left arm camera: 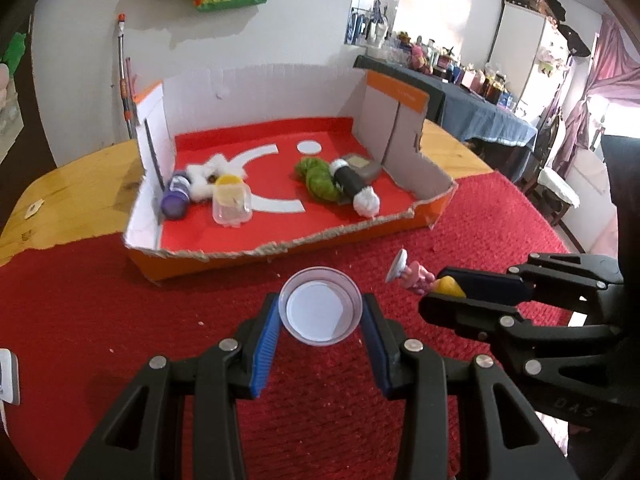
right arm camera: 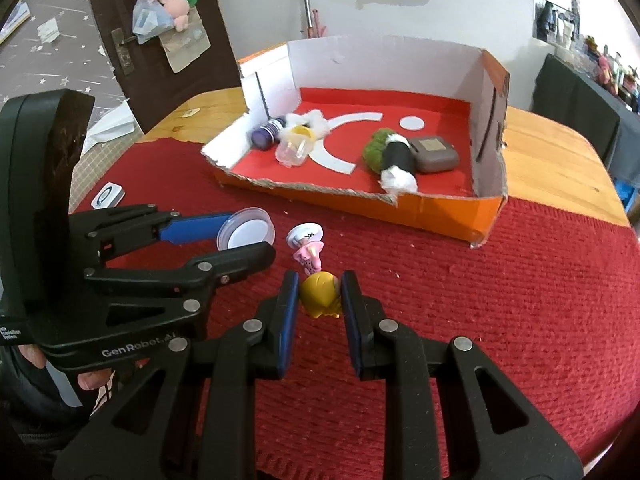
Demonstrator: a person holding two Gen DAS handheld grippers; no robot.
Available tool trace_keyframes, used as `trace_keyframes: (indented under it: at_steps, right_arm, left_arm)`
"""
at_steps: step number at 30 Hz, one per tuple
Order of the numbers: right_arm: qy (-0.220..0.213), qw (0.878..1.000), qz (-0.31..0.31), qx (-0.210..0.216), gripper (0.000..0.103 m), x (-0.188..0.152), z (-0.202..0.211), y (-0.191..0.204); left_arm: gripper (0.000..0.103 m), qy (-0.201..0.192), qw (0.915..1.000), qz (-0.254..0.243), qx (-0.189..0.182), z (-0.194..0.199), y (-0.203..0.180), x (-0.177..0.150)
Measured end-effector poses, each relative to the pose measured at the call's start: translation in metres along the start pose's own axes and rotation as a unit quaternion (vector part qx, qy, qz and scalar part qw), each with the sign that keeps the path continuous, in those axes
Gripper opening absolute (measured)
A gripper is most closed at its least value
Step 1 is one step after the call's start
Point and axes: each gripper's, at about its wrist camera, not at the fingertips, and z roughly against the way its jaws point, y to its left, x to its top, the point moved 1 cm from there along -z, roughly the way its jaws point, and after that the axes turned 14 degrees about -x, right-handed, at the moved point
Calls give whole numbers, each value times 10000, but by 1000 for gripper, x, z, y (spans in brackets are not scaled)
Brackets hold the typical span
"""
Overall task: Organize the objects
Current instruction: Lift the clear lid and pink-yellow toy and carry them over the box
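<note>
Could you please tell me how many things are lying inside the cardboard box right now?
6, unless something is hidden. Left end: purple bottle, white fluffy toy, clear capsule. Right end: green yarn, black roll, grey case.

1. Left wrist view: looks forward and down along the left tool (left arm camera: 322,312), close over the red mat (left arm camera: 120,300).
2. Right wrist view: same downward tilt along the right tool (right arm camera: 320,292).
3. Shared: the torn cardboard box (left arm camera: 280,246) ahead, and each view's neighbouring tool.
</note>
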Motion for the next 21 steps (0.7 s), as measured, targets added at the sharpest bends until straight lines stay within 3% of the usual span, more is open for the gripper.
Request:
trace_keyframes:
  at_steps: [8,21]
  right_arm:
    - [-174,9998,26,56,20,18,11,0]
    - [-94,9999,36,38,20,54,-8,-6]
  left_arm:
    - [42,-267,9996,-25,54,13,6,23]
    - [42,-178,9997,31,156,-2,30,55]
